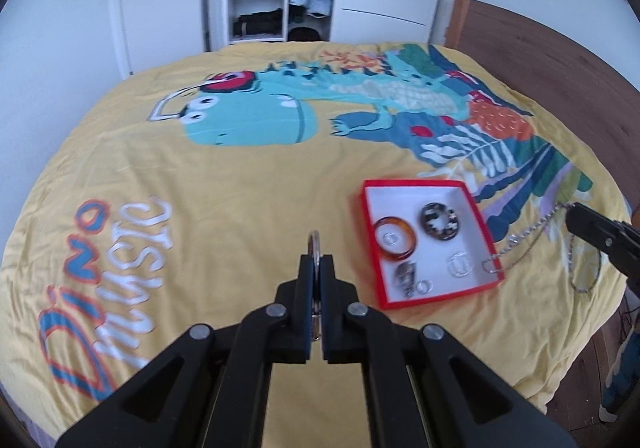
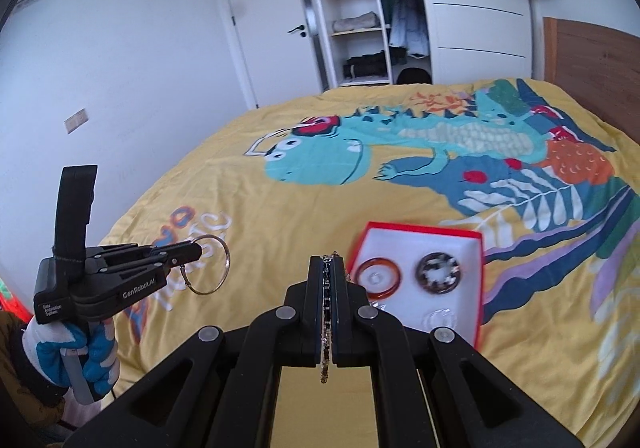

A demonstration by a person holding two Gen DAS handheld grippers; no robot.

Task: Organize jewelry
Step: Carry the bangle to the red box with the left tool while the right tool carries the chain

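2 hand-held grippers hang above a bed (image 1: 200, 175) covered by a yellow spread with a teal dinosaur print. On the spread lies a red box (image 1: 430, 302) with a white inside, open at the top. It holds an amber bangle (image 1: 396, 242), a dark mottled ring-shaped piece (image 1: 440, 226), a clear bracelet (image 1: 460, 266), a small silver lump and a tiny ring beside it.

The left hand-held gripper (image 1: 316, 260) has its jaws clamped together on a thin silver hoop (image 1: 314, 248). In the left wrist view the hoop stands edge-on between the pads, its plane running along the fingers and its far rim poking past the tips. In the right wrist view the same hoop (image 2: 208, 266) shows as a full circle hanging off the tips, off the box's left side. A gloved hand (image 2: 76, 352) grips the handle.

The right hand-held gripper (image 2: 329, 262) is shut on a chain bracelet (image 2: 326, 312), which runs lengthwise along the fingers. From the left wrist view the chain (image 1: 520, 244) droops in a loop from the tips, just right of the box, above the spread.
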